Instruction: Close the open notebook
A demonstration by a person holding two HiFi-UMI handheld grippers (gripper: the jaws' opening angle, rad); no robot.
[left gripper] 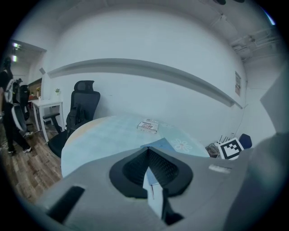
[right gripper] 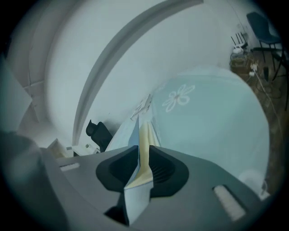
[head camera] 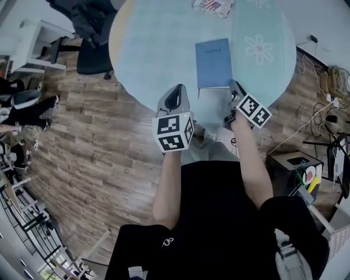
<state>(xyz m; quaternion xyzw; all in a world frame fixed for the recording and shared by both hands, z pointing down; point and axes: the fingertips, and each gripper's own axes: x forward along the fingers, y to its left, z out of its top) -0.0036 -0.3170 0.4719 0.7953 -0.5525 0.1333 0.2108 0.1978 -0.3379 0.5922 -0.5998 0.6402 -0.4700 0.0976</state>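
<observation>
One blue paper notebook [head camera: 213, 63] lies shut and flat on the round, pale-blue-clothed surface [head camera: 147, 49], towards its near edge; closing looks done, release in hand; right tongs [head camera: 235, 87] are spreading around its near corner, left tongs [head camera: 175, 90] pressed together, empty; next, I judge, draw both clear; one striped booklet [head camera: 212, 5] at the surface's far edge.

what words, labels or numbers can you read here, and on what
Nothing reads clearly.
Blue notebook cover: a faint line of print, too blurred.
Printed packet at the table's far edge: red and white print, too small.
Wall notice: too small.
</observation>
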